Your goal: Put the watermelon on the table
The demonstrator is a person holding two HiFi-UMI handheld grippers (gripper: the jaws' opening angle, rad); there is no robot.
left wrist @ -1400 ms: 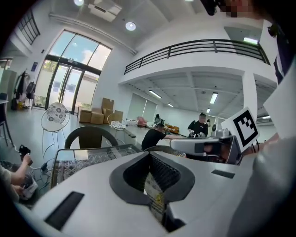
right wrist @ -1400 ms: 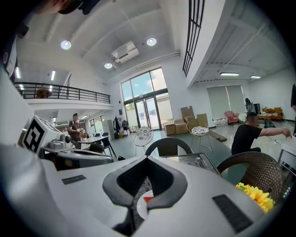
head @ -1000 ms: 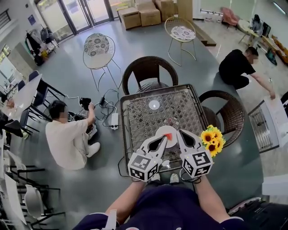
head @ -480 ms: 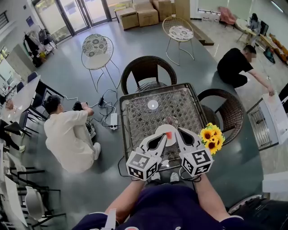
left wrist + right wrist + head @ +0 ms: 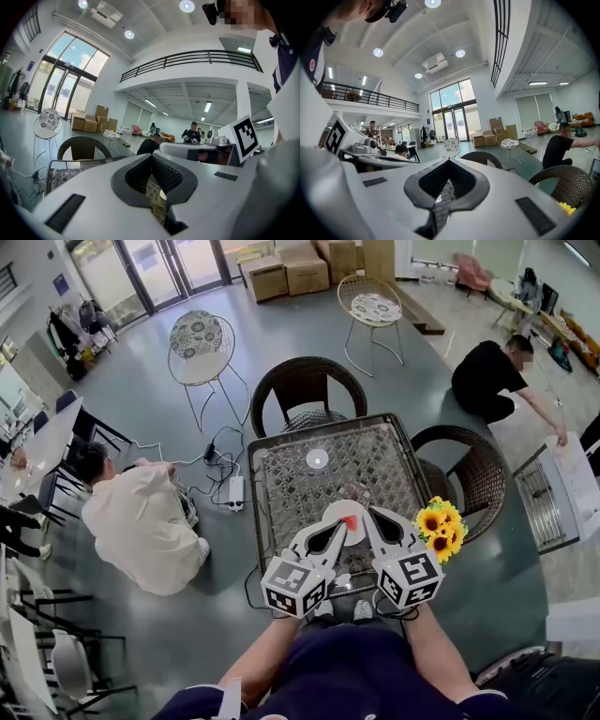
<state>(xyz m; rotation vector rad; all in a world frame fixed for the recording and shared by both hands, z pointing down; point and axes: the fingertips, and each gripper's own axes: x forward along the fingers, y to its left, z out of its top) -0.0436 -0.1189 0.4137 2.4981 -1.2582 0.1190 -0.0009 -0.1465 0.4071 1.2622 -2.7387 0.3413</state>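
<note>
A small red watermelon piece lies on a white plate near the front edge of the glass-topped table. My left gripper points at the plate from the near left, its tip just short of the piece, with the jaws shut and nothing between them. My right gripper comes in from the near right, also shut and empty, its tip beside the piece. In the left gripper view the left gripper shows jaws meeting at the tip; in the right gripper view the right gripper shows the same.
A small white disc sits at the table's middle. Sunflowers stand off the right edge. Wicker chairs ring the table at the back and right. A person in a cream shirt crouches on the floor to the left, by cables.
Both grippers stay where they were over the plate. The crouching person at the left has bent further down and shifted leftward.
</note>
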